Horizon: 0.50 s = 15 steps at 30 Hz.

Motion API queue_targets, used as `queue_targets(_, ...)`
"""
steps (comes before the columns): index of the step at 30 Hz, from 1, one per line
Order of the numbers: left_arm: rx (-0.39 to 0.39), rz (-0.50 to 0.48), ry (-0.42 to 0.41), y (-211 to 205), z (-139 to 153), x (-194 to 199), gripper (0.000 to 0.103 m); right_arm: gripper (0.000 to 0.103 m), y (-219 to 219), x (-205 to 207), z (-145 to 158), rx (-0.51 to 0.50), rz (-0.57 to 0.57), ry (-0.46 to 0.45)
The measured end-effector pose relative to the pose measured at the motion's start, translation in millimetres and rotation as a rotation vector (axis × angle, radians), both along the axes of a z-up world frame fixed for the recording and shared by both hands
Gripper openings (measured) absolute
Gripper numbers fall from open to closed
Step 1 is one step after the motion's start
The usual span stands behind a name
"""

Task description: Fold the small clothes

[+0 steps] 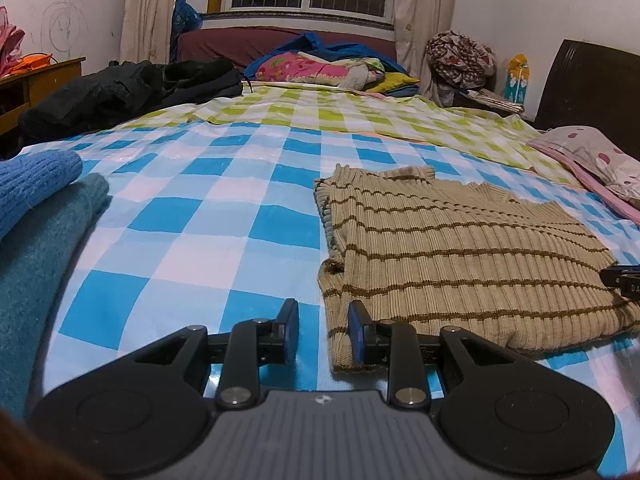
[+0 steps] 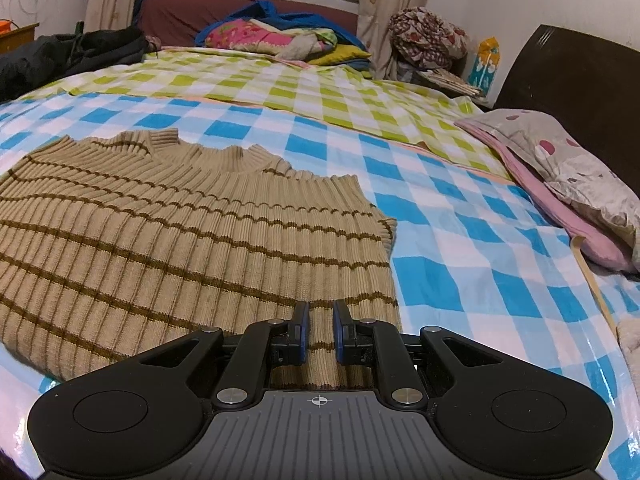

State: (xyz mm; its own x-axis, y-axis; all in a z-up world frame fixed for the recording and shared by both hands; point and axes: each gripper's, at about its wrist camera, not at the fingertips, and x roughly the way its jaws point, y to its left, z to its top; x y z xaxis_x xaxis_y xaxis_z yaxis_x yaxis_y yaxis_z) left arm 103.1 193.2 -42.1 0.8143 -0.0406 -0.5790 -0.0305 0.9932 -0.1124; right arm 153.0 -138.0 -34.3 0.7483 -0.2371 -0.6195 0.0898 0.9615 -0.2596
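A tan ribbed knit vest with brown stripes [image 1: 452,256] lies flat on the blue checked bed cover, partly folded along its left side. It also shows in the right wrist view [image 2: 180,240]. My left gripper [image 1: 323,322] is open, low over the vest's near left corner, with the vest's edge between its fingers. My right gripper [image 2: 321,322] is open with a narrow gap, just above the vest's near right hem. Its tip shows at the right edge of the left wrist view [image 1: 624,280].
Folded blue [image 1: 36,184] and teal knitwear [image 1: 44,264] lie at the left. A pillow [image 2: 568,176] lies on the right by a dark headboard [image 2: 580,92]. Black clothing [image 1: 120,92] and colourful bedding [image 1: 320,68] lie at the far end.
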Motion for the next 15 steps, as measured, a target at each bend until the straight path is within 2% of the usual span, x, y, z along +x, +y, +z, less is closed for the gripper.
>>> queue_targets(15, 0.004, -0.004, -0.003, -0.6, -0.8, -0.8, 0.035, 0.015, 4.3, -2.4, -6.3, -0.035, 0.013, -0.003)
